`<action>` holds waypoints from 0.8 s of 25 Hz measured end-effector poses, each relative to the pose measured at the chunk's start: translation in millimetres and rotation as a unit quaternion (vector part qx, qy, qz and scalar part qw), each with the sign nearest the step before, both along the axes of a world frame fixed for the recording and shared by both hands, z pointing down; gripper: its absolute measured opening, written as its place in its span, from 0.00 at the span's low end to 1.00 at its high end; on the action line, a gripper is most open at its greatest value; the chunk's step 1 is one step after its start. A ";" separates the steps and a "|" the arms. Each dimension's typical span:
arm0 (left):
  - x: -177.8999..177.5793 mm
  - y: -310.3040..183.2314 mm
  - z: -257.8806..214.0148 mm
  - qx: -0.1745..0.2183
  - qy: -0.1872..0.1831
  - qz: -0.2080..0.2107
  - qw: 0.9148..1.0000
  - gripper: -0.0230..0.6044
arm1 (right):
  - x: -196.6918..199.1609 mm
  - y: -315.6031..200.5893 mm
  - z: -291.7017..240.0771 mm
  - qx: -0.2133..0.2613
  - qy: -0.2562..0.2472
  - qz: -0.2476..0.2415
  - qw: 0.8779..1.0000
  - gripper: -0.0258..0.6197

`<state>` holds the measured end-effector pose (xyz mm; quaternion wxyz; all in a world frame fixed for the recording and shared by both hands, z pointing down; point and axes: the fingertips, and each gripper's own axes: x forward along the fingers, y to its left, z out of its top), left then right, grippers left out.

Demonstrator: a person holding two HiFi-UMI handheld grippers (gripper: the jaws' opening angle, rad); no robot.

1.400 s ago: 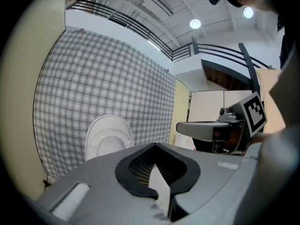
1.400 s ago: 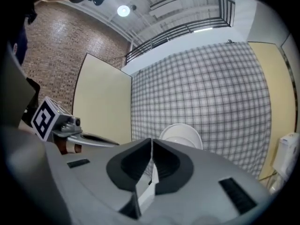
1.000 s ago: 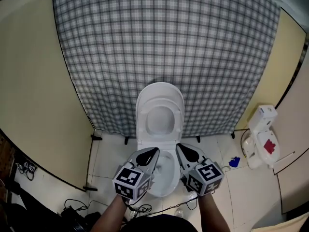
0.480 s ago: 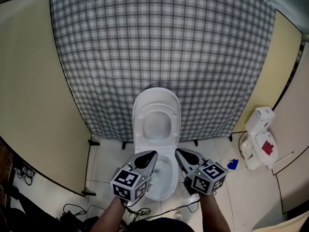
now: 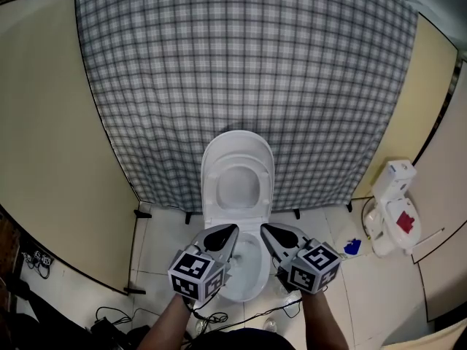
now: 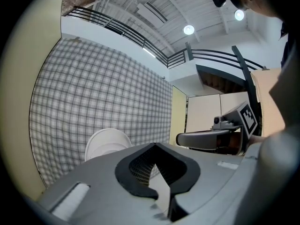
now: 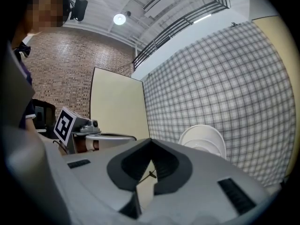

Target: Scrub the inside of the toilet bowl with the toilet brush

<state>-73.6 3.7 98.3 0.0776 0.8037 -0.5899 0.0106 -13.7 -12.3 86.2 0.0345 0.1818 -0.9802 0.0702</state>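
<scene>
Two grey tongs, the left gripper [image 5: 232, 228] and the right gripper [image 5: 264, 227], both pinched shut on nothing, hover over the white ceramic toilet bowl [image 5: 248, 281]. Only the head view shows the bowl; their own views catch just its raised white lid [image 6: 105, 143]. Grey checked cloth [image 5: 241, 64] hangs behind, and a small blue object [image 5: 354, 246] lies on the floor at the right.

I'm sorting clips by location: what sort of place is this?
Likely a makeshift toilet stall: a white ceramic toilet with raised lid, a grey checked cloth backdrop behind it, and cream partition panels either side.
</scene>
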 end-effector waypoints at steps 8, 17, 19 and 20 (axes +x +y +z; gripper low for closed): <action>-1.0 0.2 0.0 0.001 0.000 0.001 1.000 0.05 | 0.6 1.3 -0.3 0.003 0.006 0.005 1.000 0.06; 3.0 -0.1 2.5 0.001 0.002 -0.001 1.000 0.05 | 6.0 1.0 1.3 0.005 0.008 0.004 1.000 0.06; 2.7 0.5 2.8 0.000 0.002 -0.001 1.000 0.05 | 5.4 1.9 2.1 0.005 0.008 0.004 1.000 0.06; 2.5 0.8 2.9 0.000 0.002 0.000 1.000 0.05 | 5.1 2.2 2.4 0.005 0.009 0.005 1.000 0.06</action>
